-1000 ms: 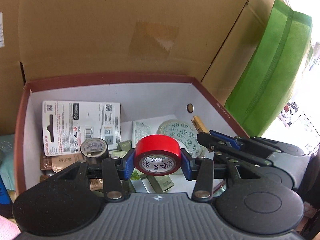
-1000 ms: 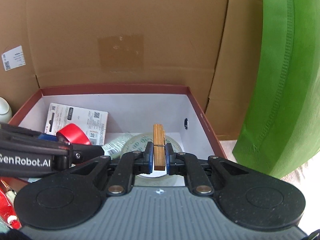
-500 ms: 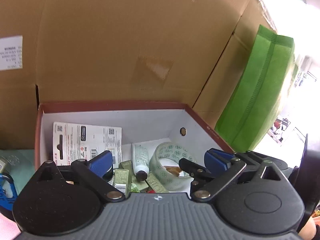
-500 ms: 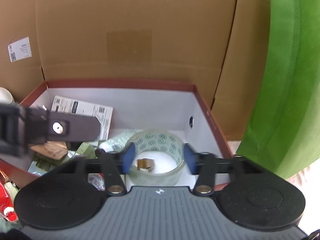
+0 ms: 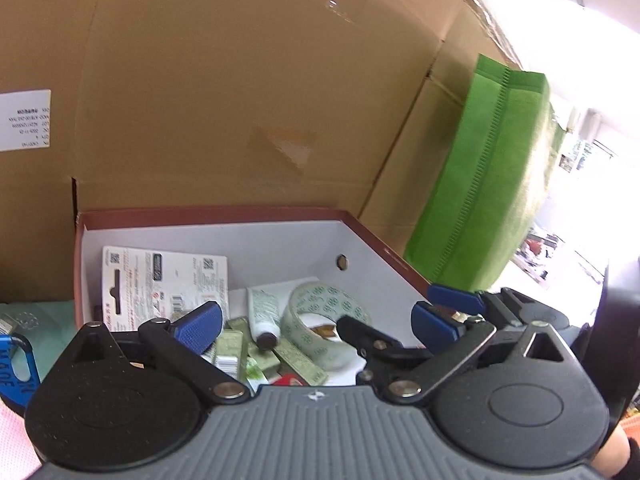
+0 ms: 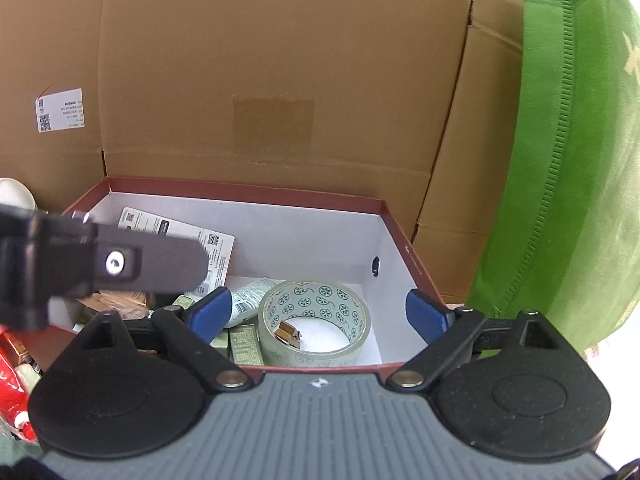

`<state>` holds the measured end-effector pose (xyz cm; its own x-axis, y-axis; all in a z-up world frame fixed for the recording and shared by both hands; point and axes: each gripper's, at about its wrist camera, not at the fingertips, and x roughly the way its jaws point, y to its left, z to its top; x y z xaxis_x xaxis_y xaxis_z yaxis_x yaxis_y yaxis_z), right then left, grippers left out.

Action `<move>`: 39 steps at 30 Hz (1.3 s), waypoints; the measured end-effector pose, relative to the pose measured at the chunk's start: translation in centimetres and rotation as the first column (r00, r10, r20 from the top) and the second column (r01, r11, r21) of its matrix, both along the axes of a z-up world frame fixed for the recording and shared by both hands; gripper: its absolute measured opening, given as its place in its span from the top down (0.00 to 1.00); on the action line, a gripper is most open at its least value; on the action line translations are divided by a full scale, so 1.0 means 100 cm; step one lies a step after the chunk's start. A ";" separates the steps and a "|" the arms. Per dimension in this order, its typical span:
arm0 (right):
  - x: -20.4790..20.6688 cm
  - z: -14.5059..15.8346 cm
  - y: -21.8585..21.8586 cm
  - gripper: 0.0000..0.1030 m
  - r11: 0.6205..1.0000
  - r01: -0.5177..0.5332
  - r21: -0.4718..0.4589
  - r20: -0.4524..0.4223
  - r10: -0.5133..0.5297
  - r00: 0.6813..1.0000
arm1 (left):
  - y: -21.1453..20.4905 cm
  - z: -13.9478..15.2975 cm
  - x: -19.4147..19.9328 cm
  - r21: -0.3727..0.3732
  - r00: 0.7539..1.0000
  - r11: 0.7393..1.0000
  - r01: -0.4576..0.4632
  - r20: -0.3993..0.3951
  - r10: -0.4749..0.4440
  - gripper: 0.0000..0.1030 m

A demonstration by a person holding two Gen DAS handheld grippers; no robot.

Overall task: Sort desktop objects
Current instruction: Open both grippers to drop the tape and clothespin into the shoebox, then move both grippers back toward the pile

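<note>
Right wrist, clothespin [image 6: 289, 333] beyond opening tool [image 6: 318, 312]

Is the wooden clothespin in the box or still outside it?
In. The wooden clothespin lies on the box floor inside the ring of the patterned tape roll; nothing grips it.

Bright daylight blown out at right (fisheye-bent edges), slight blur.

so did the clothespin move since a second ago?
Yes. The clothespin left the right gripper, whose jaws are opening, and dropped down into the box, inside the tape roll.
</note>
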<state>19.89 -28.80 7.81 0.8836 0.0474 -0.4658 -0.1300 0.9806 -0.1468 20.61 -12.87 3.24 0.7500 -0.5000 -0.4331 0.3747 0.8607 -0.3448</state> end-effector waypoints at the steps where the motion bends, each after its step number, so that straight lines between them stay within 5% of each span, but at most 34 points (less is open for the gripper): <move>1: -0.002 0.001 0.000 0.11 1.000 0.002 0.003 0.004 -0.002 1.000 | -0.001 0.000 -0.002 0.003 1.000 1.000 0.009 0.002 -0.009 0.00; 19: -0.083 0.012 0.021 0.10 0.998 -0.025 0.058 0.078 0.020 0.997 | 0.026 0.000 -0.096 0.109 0.979 0.992 -0.069 0.196 0.047 0.00; 39: -0.170 -0.037 0.100 0.10 0.970 -0.214 0.115 0.003 0.215 0.977 | 0.104 -0.044 -0.195 0.118 0.973 0.967 -0.226 0.070 0.219 0.00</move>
<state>2.86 -18.78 4.15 0.8426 0.2889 -0.4546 -0.3402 0.9397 -0.0334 1.12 -2.47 -1.16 0.8609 -0.2625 -0.4359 0.1843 0.9594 -0.2137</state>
